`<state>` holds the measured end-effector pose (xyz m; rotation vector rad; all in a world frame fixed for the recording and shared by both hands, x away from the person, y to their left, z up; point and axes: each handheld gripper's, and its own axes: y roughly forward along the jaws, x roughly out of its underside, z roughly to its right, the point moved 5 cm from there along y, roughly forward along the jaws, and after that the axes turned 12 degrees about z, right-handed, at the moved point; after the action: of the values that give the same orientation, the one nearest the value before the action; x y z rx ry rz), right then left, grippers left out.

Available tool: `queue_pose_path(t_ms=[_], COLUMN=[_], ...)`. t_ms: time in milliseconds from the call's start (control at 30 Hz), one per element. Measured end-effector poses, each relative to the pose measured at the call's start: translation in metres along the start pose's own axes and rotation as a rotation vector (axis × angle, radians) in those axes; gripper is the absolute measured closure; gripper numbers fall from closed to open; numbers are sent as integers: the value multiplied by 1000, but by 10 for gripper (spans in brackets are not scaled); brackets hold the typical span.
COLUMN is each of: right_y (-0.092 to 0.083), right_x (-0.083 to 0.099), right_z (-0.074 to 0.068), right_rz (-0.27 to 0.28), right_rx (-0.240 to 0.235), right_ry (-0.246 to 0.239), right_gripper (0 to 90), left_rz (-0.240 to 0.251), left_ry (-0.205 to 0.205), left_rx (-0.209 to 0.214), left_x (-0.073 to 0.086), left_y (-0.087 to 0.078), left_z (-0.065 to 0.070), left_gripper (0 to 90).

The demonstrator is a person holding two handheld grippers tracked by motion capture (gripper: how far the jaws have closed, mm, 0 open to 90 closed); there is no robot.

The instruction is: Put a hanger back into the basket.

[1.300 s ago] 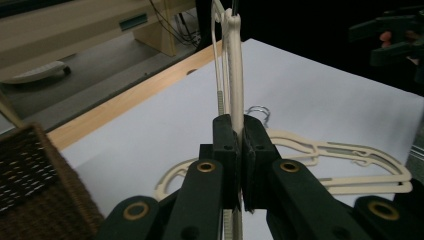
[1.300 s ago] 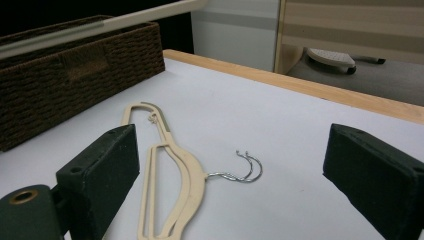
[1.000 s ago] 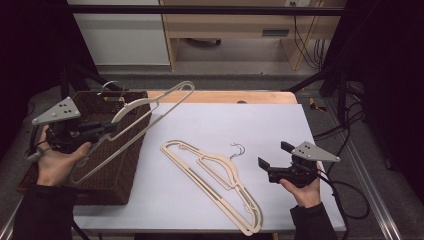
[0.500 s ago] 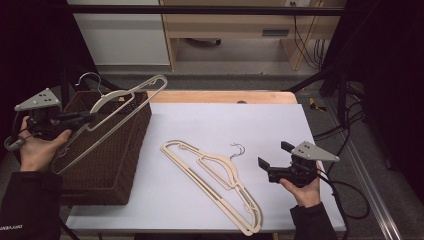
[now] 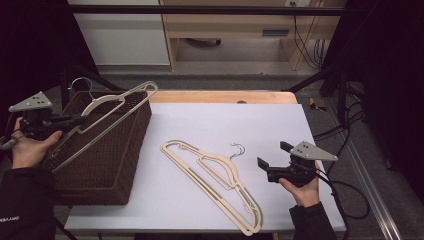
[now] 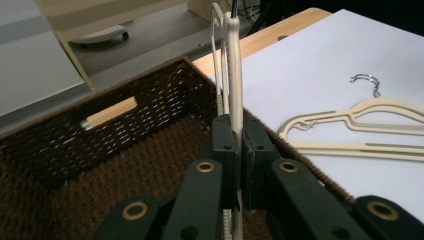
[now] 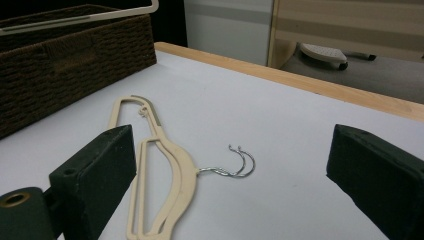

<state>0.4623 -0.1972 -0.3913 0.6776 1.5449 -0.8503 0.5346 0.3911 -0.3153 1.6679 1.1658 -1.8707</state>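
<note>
Hangers to basket: one in transit, two left on the surface.

Largest first: white surface [image 5: 210, 125], carrying a brown woven basket [image 5: 107, 150] at its left end. Above the basket, tilted, with one end near the far right corner: held hanger [image 5: 107, 107], cream with a metal hook, clamped in the left tongs [image 5: 75, 120], closed tight on its thin bar [image 6: 235, 150]. Not yet lowered or released. Inside the basket: bare woven floor [image 6: 125, 175] as far as visible; no other contents made out. Right of the basket, well apart, flat on the surface: stacked hangers [image 5: 215, 175], apparently two by the twin hooks [image 7: 240, 162], untouched. Farther right of the basket, beyond those hooks: right tongs [image 5: 272, 167], wide open, holding nothing. Judged early stage: first hanger not deposited, two remaining.
</note>
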Motion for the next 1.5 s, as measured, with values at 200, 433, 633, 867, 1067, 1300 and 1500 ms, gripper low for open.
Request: queue_pose_path(t_ms=[200,433,633,867,1067,1300,1500], right_y=[0,0,1,2,5,5,3], right_x=[1,1,1,2,5,5,3], right_z=[2,1,1,1,-1,-3,-3], right_rz=[-2,-3,-5,-6,-15,-13,-3], right_rx=[2,6,5,4,-1,-6,-9], right_ry=[1,2,1,0,-5,2,10], right_gripper=[60,59,59,59,58,59,61], left_rz=[-3,1,-46,-123,-189,-159,-71], left_ry=[-12,-43,-70,-126,-160,-191,-164], left_rx=[-33,-41,-52,-78,-163,-280,-334], left_x=[12,32,55,89,101,90,70], left_y=[-8,-15,-14,3,8,-6,-19], left_z=[-14,-22,-23,-21,-24,-26,-13], left_gripper=[865,865,866,863,840,677,577])
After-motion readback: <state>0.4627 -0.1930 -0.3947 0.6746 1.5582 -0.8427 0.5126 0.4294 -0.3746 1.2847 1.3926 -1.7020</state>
